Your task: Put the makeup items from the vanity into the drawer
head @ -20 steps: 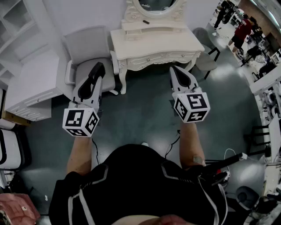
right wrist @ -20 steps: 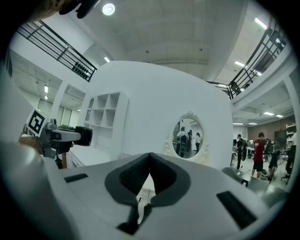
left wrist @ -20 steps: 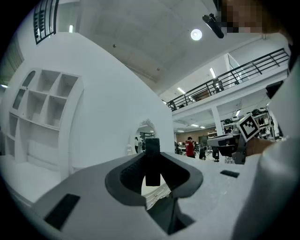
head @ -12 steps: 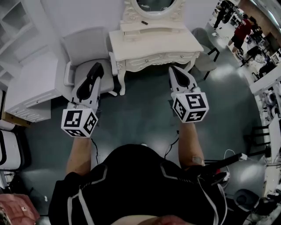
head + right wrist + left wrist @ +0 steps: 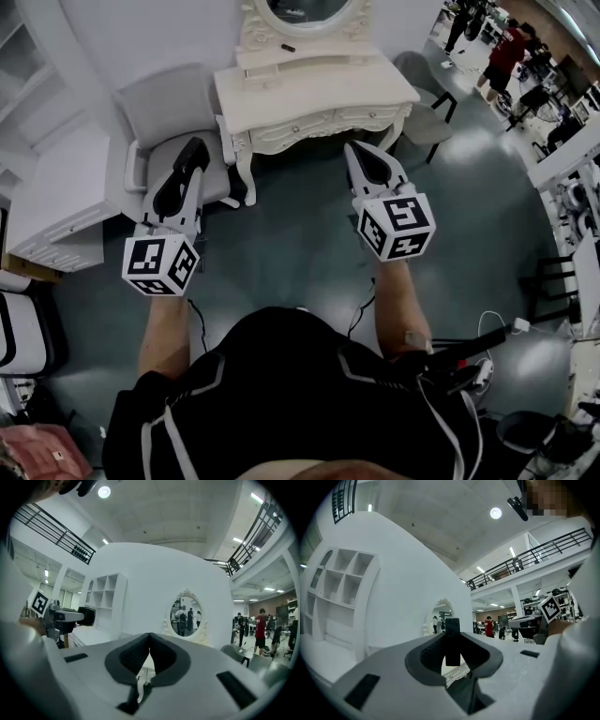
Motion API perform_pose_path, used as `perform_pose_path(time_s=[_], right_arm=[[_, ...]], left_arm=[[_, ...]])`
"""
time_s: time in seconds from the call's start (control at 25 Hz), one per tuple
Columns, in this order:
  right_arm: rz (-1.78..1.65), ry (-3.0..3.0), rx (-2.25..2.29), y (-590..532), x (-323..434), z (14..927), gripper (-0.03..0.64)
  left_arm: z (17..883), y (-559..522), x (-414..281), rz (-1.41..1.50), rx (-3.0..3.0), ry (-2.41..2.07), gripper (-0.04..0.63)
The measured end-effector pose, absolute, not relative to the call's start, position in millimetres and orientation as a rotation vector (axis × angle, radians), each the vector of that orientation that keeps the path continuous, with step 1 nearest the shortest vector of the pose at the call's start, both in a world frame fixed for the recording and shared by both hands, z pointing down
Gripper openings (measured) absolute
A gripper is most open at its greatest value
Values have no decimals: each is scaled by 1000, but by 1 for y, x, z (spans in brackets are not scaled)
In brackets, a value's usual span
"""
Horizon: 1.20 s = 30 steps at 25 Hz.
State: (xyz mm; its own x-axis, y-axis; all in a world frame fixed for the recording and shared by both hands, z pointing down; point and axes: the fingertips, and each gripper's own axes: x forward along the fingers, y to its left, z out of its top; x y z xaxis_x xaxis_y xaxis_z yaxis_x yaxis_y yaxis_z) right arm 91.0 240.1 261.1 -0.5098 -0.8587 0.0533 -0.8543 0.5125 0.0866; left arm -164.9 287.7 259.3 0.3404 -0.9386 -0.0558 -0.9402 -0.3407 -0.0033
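Note:
The white vanity (image 5: 319,89) with its oval mirror (image 5: 305,9) stands ahead of me, and its drawer fronts (image 5: 319,122) are closed. A small dark item (image 5: 288,47) lies on the vanity's raised shelf. My left gripper (image 5: 194,150) is held out over the grey chair, short of the vanity. It is shut on a black block-like item (image 5: 452,641) that stands upright between its tips. My right gripper (image 5: 359,150) hovers over the floor in front of the vanity. Its jaws (image 5: 149,637) meet with nothing between them.
A grey chair (image 5: 178,122) stands left of the vanity and a second chair (image 5: 427,103) to its right. A white desk (image 5: 56,202) lines the left side. Cables (image 5: 361,314) lie on the floor by my feet. People stand far off at the upper right.
The whole scene has slid a little left in the head view. Both grippers sit slightly lower and further left. The left gripper's hold on the black item looks the same.

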Motion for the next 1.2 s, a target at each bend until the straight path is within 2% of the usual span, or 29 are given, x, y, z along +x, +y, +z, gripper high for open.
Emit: perform_pose_path(time_s=[0.52,0.8,1.2], right_arm=[[-100,-2681,1466,226,137,268,6],[-110,-2659,1527,181,128,269,5],[-64,-2643,1542,100,76,273,6]], left_arm=[[257,264,-113,39,-2518,1765,95],[265,219,-126,53,-2544,1742,95],[279,131,-178,39,-2616,1702,95]])
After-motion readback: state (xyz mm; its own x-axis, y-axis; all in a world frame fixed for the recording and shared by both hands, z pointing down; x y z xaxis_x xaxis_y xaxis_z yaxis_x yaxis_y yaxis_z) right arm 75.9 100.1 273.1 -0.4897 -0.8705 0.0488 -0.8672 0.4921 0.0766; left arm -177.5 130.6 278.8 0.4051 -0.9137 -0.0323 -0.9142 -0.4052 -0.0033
